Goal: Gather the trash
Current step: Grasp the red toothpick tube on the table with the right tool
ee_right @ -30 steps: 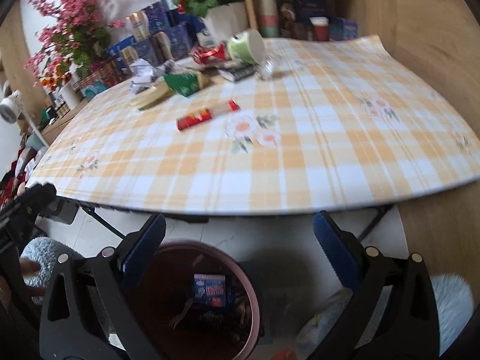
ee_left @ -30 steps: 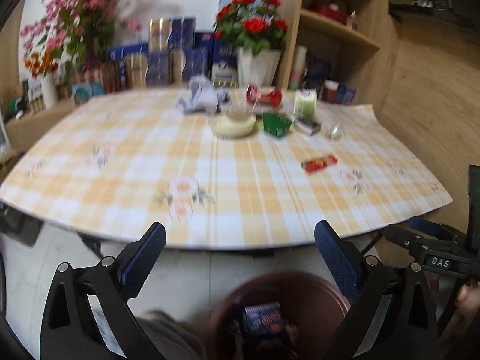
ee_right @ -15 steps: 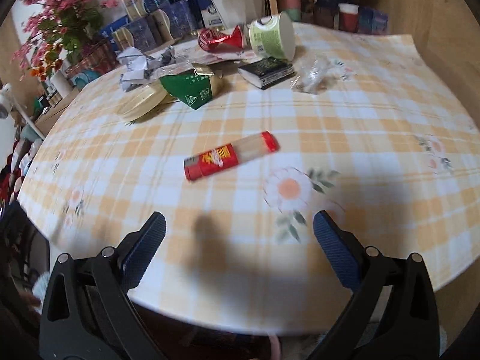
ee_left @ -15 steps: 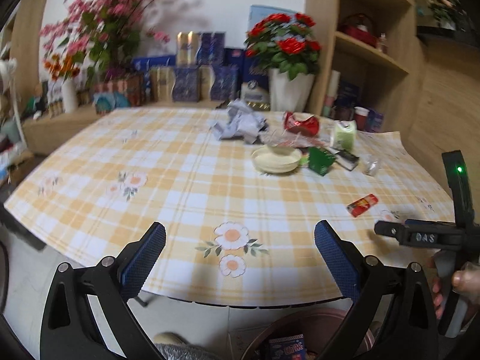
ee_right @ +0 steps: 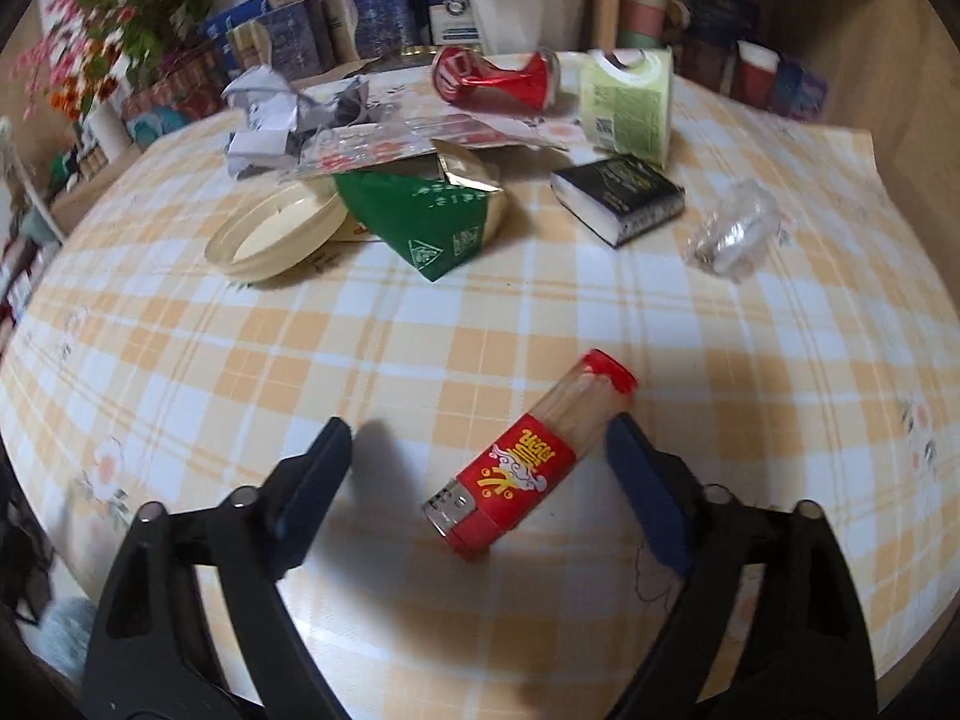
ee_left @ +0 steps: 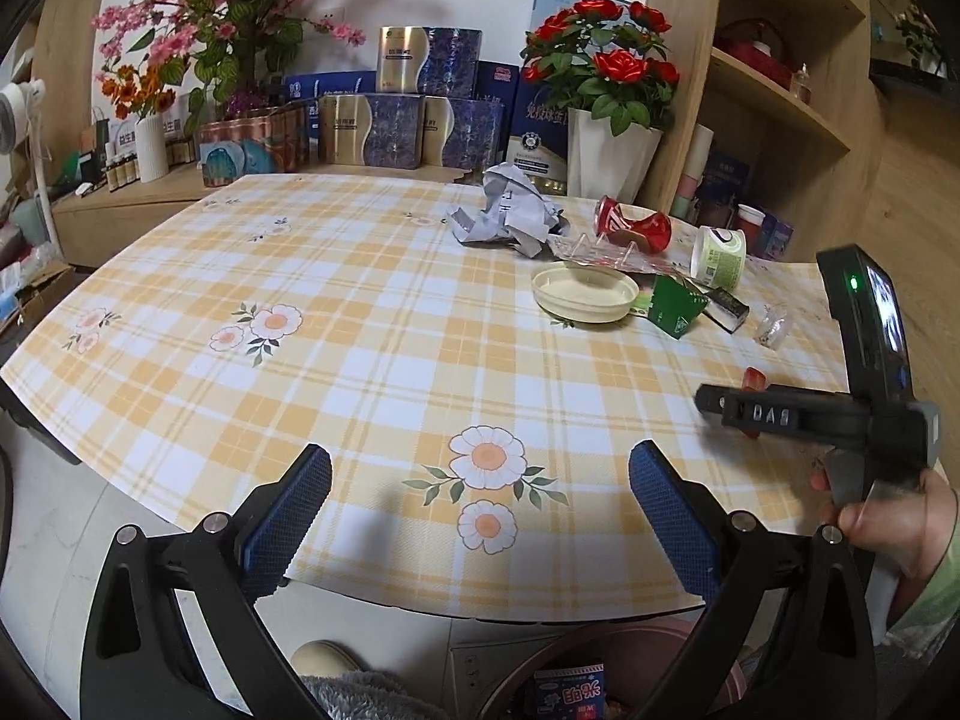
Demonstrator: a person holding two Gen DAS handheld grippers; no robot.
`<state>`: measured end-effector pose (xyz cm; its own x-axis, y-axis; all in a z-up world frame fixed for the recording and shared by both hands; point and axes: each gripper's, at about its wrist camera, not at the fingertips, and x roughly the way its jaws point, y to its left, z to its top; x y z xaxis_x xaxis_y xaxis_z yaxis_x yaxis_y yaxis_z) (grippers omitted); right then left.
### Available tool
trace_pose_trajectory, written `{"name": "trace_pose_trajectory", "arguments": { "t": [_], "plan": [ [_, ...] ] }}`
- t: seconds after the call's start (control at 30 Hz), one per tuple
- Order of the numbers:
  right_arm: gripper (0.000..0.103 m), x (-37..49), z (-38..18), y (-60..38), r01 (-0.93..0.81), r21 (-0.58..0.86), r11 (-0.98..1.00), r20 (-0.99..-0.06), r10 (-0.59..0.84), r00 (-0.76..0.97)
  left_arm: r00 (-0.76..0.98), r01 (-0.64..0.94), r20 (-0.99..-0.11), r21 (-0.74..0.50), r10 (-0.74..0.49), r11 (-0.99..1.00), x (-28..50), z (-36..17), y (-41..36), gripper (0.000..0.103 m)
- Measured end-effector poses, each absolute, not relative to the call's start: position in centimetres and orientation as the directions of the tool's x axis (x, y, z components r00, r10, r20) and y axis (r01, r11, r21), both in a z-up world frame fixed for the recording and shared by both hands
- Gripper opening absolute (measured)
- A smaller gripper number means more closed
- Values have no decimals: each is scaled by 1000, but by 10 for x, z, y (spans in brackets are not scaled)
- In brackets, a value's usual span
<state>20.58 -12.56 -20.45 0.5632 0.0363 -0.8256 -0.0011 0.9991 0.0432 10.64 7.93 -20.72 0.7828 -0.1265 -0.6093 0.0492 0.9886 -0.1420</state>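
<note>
One red tube [ee_right: 528,468] lies between the right gripper [ee_right: 480,450]'s closing, not-yet-touching jaws; left gripper [ee_left: 480,480] released, empty.

The right gripper [ee_right: 477,450] pointed steeply downward, its blue-padded jaws closing but spread well apart and pressing on nothing. In the left wrist view, a hand [ee_left: 894,516] in a pale green sleeve held its handle at the right edge. The left gripper [ee_left: 480,480] angled more gently downward, jaws wide apart with nothing between its fingertips [ee_left: 672,510]
</note>
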Motion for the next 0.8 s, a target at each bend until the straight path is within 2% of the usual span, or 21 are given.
{"name": "trace_pose_trajectory", "arguments": {
  "t": [0.1, 0.17, 0.23, 0.47, 0.6, 0.8],
  "plan": [
    [69, 198, -205, -126, -18, 38, 999, -805, 41, 592, 781, 37, -612, -159, -128, 987, 108, -208, 83, 97],
    [38, 194, -203, -126, -28, 41, 999, -792, 50, 608, 775, 30, -618, -167, -129, 985, 109, -209, 84, 97],
    [30, 191, -202, -130, -26, 66, 997, -784, 68, 617, 772, 27, -623, -166, -126, 986, 110, -210, 83, 97],
    [27, 176, -190, -157, 42, 172, 984, -736, 101, 670, 757, 39, -636, -182, -148, 982, 113, -211, 82, 97],
    [27, 166, -175, -168, 35, 200, 979, -697, 117, 708, 732, 52, -646, -267, -219, 962, 133, -208, 86, 97],
    [27, 158, -170, -174, 9, 208, 978, -674, 137, 726, 692, 186, -640, -289, -334, 939, 185, -198, 51, 97]
  ]
}}
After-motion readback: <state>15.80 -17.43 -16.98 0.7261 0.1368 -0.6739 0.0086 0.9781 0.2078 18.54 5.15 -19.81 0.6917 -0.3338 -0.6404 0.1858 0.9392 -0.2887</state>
